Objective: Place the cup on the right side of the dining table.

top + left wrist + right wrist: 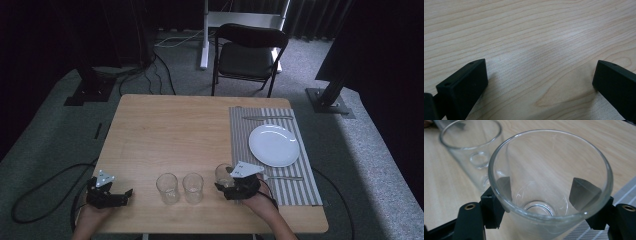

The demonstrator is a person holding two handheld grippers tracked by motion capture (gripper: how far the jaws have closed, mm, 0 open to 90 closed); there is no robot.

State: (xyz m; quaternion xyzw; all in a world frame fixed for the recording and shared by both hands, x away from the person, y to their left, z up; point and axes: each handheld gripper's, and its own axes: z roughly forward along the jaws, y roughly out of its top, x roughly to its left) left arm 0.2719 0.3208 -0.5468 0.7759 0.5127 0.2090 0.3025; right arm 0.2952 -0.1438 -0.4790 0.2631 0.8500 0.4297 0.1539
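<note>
Clamped around a clear glass [550, 185] in the right gripper view: right hand-held gripper [544, 202], black jaws pressing on both sides of the tumbler's wall, seen through the glass. Same glass [223, 174] at lower centre-right of the high view, at the left edge of a striped placemat [240, 130], with the right hand-held gripper [235, 187] and hand [260, 202] just below it. Two more glasses to its left on the wooden worktop [175, 130]: middle glass [192, 187] and left glass [167, 187], upright, near each other but apart. One of them [471, 147] at upper left of the right gripper view. Left hand-held gripper [112, 196] at lower left of the high view, near the worktop's left edge, well apart from the glasses; jaws wide in the left gripper view, bare wood [536, 50] between them. White plate [274, 145] on the placemat, knife [267, 118] beyond it, fork [285, 177] on the near side. Black chair [247, 55] at top centre.
</note>
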